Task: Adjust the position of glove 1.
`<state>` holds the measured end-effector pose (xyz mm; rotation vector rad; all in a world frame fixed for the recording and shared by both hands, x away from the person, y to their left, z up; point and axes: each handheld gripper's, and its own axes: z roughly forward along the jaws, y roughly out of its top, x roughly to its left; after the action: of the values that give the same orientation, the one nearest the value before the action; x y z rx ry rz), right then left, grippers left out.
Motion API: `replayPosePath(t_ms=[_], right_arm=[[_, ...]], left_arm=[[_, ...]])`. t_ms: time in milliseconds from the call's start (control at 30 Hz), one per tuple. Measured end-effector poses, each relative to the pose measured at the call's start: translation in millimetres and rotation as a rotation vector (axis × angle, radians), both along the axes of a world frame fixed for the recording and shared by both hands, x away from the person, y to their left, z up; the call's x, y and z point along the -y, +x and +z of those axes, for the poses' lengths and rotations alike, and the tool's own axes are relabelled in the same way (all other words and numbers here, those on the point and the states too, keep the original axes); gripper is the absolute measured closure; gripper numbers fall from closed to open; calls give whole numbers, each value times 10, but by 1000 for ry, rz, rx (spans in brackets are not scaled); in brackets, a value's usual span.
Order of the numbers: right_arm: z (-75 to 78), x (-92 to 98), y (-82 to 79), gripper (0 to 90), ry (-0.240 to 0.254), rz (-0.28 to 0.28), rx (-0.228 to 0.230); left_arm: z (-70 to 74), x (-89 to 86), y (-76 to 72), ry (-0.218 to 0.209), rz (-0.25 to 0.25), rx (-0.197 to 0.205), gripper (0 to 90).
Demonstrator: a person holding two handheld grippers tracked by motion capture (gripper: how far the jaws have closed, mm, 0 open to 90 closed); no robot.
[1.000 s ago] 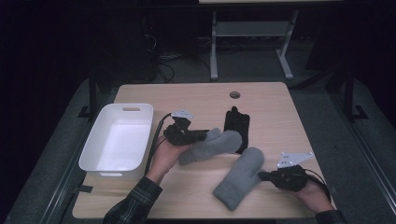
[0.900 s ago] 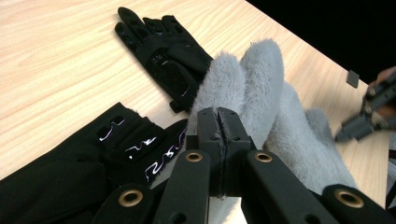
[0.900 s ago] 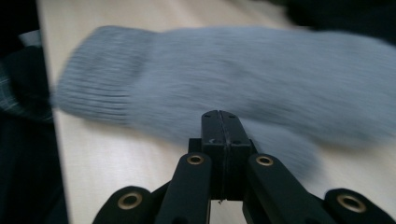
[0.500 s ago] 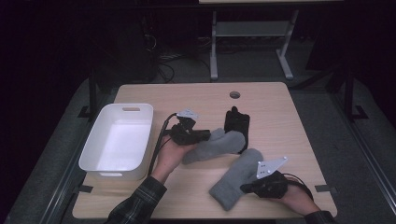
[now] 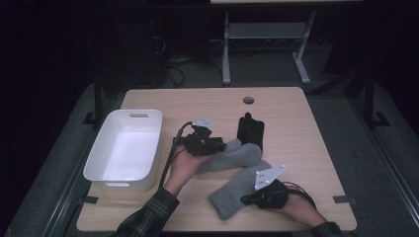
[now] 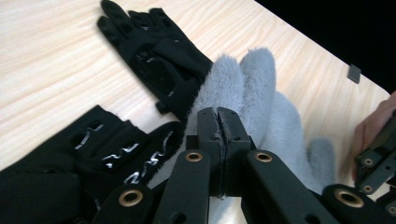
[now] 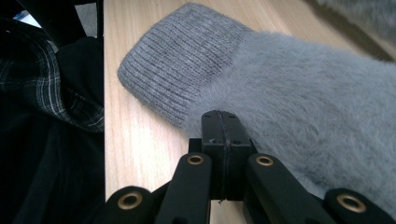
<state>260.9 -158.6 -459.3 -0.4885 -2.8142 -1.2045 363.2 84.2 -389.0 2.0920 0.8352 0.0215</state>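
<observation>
Left gripper (image 6: 218,122) jaws pressed together on fuzzy edge of upper grey mitten (image 5: 232,155); right gripper (image 7: 220,126) jaws closed on lower grey mitten (image 5: 239,187) near its ribbed cuff (image 7: 180,60). Risk: thin pinches on fluffy pile may slip, or drag the black glove (image 5: 250,130) touching the upper mitten. Lower mitten lies mid-table, long axis diagonal, cuff toward the person, tip toward upper mitten.

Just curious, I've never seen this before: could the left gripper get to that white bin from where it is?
Probably yes. The white bin sits right beside the left gripper, with bare table between. But its jaws are shut, apparently pinching the grey mitten.
</observation>
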Motion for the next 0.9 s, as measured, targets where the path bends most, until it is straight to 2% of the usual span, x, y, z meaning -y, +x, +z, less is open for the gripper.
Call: replayPosePath(t_ms=[133, 267, 533, 567, 733, 800, 867, 900], right_arm=[[0, -50, 18, 900, -2, -12, -2], [-3, -81, 43, 900, -6, -11, 6], [-4, -131, 76, 900, -6, -22, 8], [-6, -131, 77, 900, -6, -22, 6], [-17, -115, 80, 900, -6, -27, 8], [-23, -98, 90, 900, -12, -22, 22], [-13, -78, 78, 884, -10, -22, 25], [-13, -78, 78, 884, -10, -22, 25]], left_arm=[[14, 83, -109, 18, -44, -7, 890], [55, 124, -181, 13, -69, -12, 889], [81, 188, -229, 7, -93, -18, 888], [61, 205, -228, 0, -101, -31, 887], [42, 244, -253, -16, -137, -45, 866], [36, 257, -263, -25, -154, -53, 855], [36, 258, -267, -73, -184, -82, 825], [36, 258, -267, -73, -184, -82, 795]])
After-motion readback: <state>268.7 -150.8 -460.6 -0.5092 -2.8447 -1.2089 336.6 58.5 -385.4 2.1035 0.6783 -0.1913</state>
